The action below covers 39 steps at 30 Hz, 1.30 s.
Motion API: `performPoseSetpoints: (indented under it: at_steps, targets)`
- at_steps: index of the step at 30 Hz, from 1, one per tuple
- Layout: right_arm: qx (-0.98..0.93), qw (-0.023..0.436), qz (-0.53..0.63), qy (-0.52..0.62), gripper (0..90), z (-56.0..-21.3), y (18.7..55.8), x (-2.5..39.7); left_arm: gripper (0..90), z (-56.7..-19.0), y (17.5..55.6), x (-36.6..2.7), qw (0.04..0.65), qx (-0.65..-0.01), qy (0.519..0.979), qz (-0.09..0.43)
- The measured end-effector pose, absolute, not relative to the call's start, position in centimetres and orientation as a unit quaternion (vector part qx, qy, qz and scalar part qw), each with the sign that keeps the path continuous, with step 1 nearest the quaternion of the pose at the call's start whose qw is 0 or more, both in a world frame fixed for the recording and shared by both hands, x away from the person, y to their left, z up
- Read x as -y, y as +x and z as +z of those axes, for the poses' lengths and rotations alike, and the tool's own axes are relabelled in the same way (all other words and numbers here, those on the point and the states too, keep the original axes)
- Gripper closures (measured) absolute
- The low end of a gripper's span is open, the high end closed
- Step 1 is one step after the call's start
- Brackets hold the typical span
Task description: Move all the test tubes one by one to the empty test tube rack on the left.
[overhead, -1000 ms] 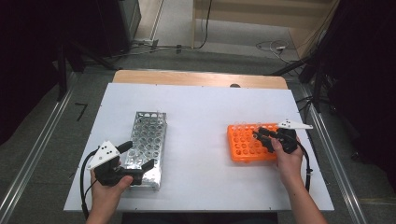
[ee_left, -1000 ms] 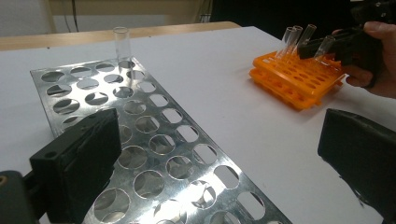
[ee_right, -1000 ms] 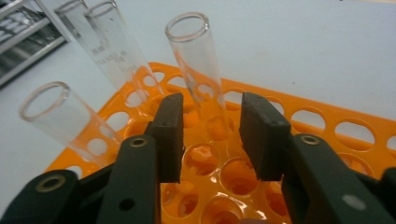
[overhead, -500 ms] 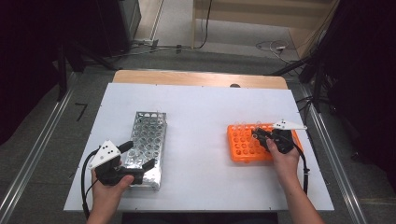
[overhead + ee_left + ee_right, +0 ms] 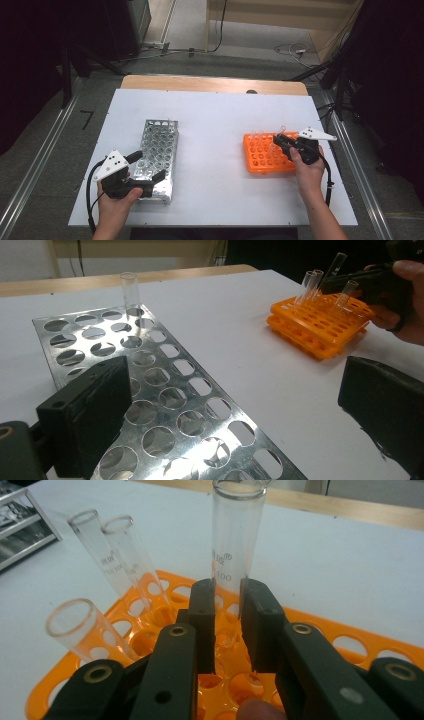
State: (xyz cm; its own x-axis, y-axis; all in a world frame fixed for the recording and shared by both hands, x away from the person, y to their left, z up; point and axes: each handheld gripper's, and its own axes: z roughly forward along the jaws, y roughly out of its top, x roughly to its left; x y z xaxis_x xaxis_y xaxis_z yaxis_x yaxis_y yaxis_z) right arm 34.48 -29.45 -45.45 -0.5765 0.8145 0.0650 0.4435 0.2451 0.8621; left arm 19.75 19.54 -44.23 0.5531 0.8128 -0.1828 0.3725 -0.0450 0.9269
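My right tool (image 5: pixel 227 630) clamped on clear glass tube (image 5: pixel 235 540) above orange plastic rack (image 5: pixel 350 645); three remain. Left tool (image 5: pixel 235 415) open over perforated metal rack (image 5: pixel 165 390); one tube there.

A white table top (image 5: pixel 215 115) is occupying the centre of the scene, and a strip of bare wooden board (image 5: pixel 210 84) is showing along its far edge. Grey floor (image 5: pixel 260 35) is extending beyond the table to the far side. Cables (image 5: pixel 295 49) are lying on that floor at the far right. Metal rails (image 5: pixel 37 167) are running along the floor on the left and right of the table. Dark equipment (image 5: pixel 107 22) is standing at the far left, and a black curtain (image 5: pixel 390 75) is hanging on the right. Even overhead light is falling on the table top.
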Motion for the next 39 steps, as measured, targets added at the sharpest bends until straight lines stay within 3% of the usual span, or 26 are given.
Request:
performPoseSetpoints:
  at_steps: [21, 39]
  targets:
    - [-0.746, 0.208, 0.508, 0.377, 73.5, -39.4, 31.1, 29.7, 0.9, -43.7, 19.6, -18.9, 0.548, -0.417, 0.696, 0.205]
    - [-0.772, 0.158, 0.527, 0.317, 73.5, -39.1, 29.3, 25.5, 1.0, -42.9, 19.5, -17.2, 0.555, -0.393, 0.705, 0.203]
